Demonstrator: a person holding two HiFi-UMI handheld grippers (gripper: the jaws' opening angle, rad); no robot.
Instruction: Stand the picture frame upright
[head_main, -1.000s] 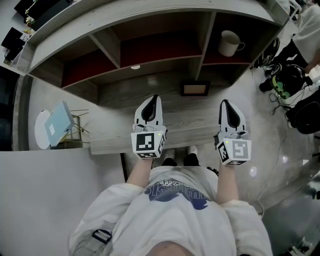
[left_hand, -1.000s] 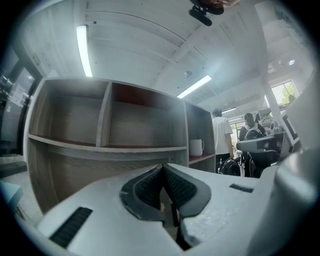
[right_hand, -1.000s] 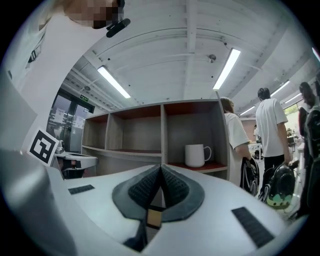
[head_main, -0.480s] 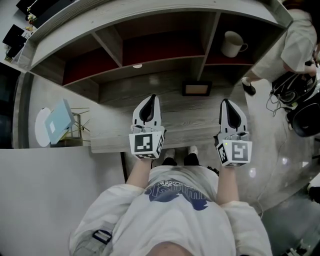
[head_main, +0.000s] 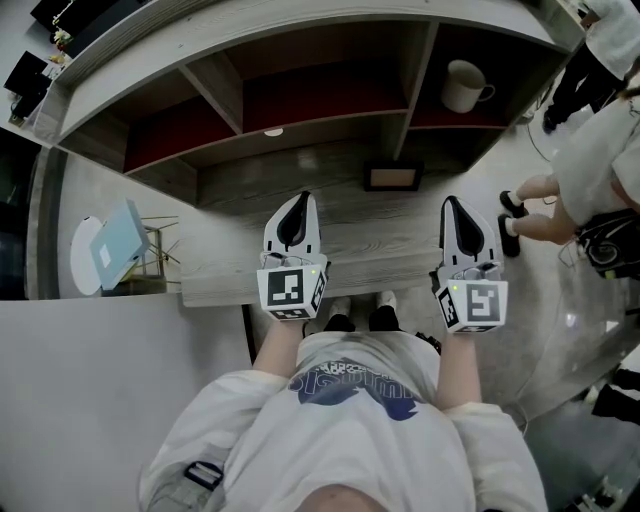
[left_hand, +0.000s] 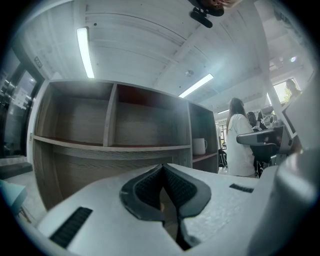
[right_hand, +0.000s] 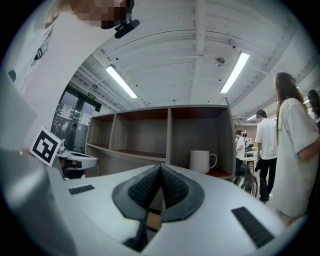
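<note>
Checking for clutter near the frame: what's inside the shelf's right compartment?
A white mug, upright, handle to the right. Nothing else shows; the spot behind the mug is covered.

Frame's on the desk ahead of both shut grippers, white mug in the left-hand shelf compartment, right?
No: head view shows the white mug in the right-hand compartment. The frame is on the desk, ahead of the shut left gripper and right gripper.

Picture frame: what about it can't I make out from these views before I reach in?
- Head view: the picture frame is too small to show its contents, and any rear stand would be hidden underneath.
- Left gripper view: the left gripper itself hides the frame.
- Right gripper view: the right gripper blocks it, leaving an unclear sliver.
</note>
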